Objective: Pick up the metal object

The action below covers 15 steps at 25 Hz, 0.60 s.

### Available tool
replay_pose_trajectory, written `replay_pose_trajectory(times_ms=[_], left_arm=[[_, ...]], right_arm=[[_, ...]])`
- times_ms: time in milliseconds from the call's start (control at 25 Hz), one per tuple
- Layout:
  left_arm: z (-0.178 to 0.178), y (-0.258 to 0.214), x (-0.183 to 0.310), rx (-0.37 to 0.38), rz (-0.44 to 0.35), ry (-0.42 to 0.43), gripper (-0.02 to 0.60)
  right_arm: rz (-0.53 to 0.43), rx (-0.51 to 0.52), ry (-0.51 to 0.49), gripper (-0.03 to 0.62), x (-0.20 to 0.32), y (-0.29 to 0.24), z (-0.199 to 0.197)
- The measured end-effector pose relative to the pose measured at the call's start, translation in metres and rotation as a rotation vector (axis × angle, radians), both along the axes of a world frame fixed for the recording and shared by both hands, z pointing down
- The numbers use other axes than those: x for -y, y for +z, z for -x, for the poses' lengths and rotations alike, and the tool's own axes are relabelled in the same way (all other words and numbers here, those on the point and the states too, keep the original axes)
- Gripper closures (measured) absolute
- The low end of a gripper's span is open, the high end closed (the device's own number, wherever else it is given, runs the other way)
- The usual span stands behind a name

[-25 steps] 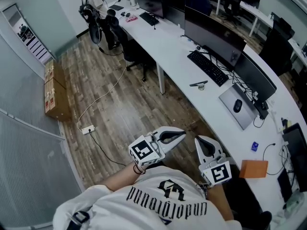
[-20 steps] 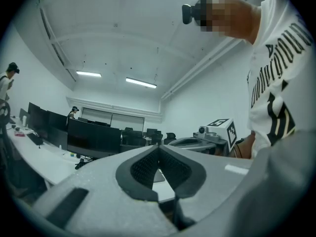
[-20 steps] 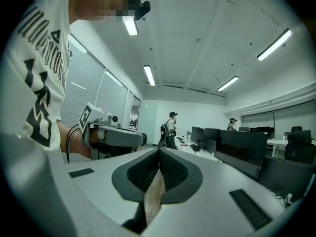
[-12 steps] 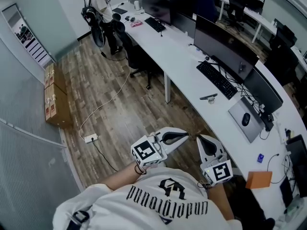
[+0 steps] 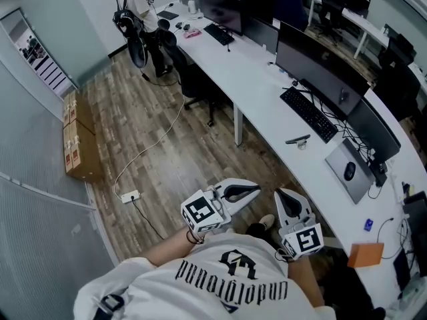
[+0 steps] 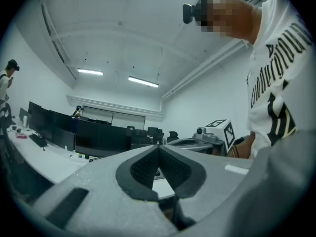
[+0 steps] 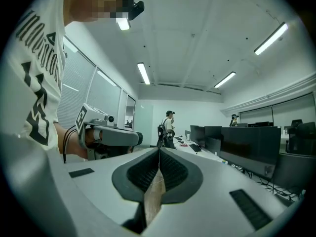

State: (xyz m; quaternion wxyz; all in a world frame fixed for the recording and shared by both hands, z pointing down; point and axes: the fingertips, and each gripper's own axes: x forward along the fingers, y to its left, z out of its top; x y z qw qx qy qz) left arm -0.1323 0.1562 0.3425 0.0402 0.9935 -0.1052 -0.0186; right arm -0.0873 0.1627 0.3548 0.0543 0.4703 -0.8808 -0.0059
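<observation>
I cannot pick out a metal object for certain. A small dark elongated item lies on the long white desk, well ahead of both grippers. My left gripper is held close to my chest over the wooden floor, its jaws shut with nothing between them; the left gripper view shows its pads meeting. My right gripper sits just beside it, also shut and empty, with its pads pressed together. Each gripper appears in the other's view: the right gripper and the left gripper.
On the desk stand dark monitors, keyboards, a laptop with a mouse and an orange pad. A person with a backpack stands at the far end. Cardboard boxes line the left wall. A power strip lies on the floor.
The head view has shifted, so the desk and its items slide right and down in the frame. Both grippers keep their place and stay shut.
</observation>
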Motion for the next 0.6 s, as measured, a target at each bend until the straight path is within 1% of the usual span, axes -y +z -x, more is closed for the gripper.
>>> replay_pose_trajectory(times_ms=[120, 360, 600], left_arm=[[-0.001, 0.0, 0.009, 0.004, -0.007, -0.003, 0.566], [-0.011, 0.004, 0.028, 0.01, 0.0, -0.014, 0.566], [-0.031, 0.008, 0.054, 0.01, 0.011, -0.033, 0.568]], right_arm=[[-0.007, -0.017, -0.005, 0.579, 0.009, 0.001, 0.0], [0.008, -0.004, -0.019, 0.579, 0.03, 0.006, -0.01], [0.032, 0.006, -0.022, 0.579, 0.055, 0.012, -0.033]])
